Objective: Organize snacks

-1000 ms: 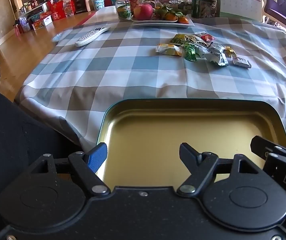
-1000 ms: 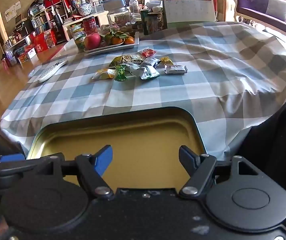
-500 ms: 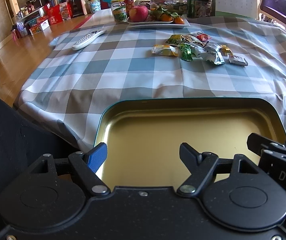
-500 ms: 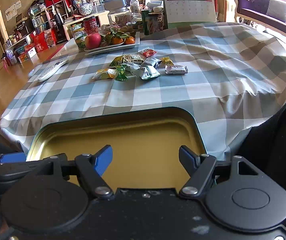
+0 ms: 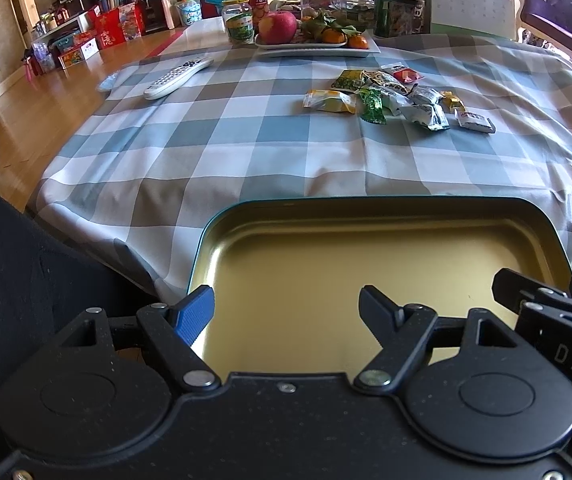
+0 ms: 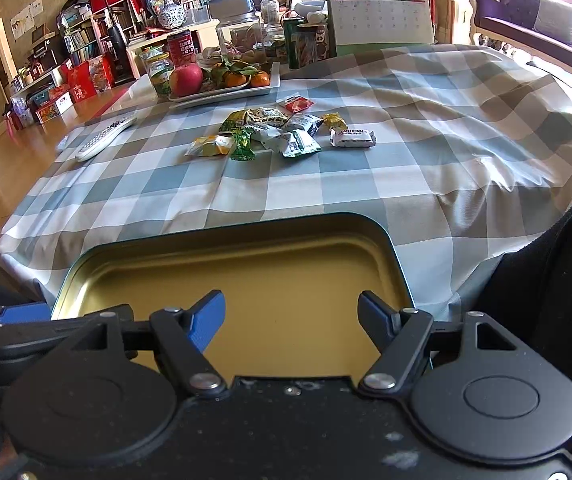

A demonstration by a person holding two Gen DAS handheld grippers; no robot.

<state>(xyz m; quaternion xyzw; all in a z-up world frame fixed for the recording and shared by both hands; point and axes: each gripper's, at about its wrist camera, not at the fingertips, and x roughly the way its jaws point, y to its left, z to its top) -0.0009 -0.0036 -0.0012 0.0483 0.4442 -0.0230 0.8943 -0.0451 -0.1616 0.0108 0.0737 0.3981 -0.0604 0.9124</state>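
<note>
Both tools hang over the near edge of the counter (image 5: 269, 148), each with its fingers spread wide and nothing between them: the left tool (image 5: 286, 304) and the right tool (image 6: 290, 308) sit side by side above the one tin tray (image 5: 382, 204), whose gold floor is bare. The snacks (image 6: 273, 130) lie in a loose heap well beyond the tray, toward the middle of the checked cloth, just in front of the fruit plate (image 6: 225, 92). The step in hand looks like the first reach, so it is best to go for an outlying packet and not dig into the pile: the white bar (image 6: 353, 137) on the right edge suits the right tool, the yellow packet (image 5: 330, 101) on the left edge suits the left. Come in low and close across the short side, since the foil is likely slippery and the cloth could bunch. About ten packets show, though overlaps make the count unsure. One remote control (image 5: 177, 78), one apple (image 6: 185, 79), several mandarins, one calendar (image 6: 380, 14) and a few jars stand behind.
</note>
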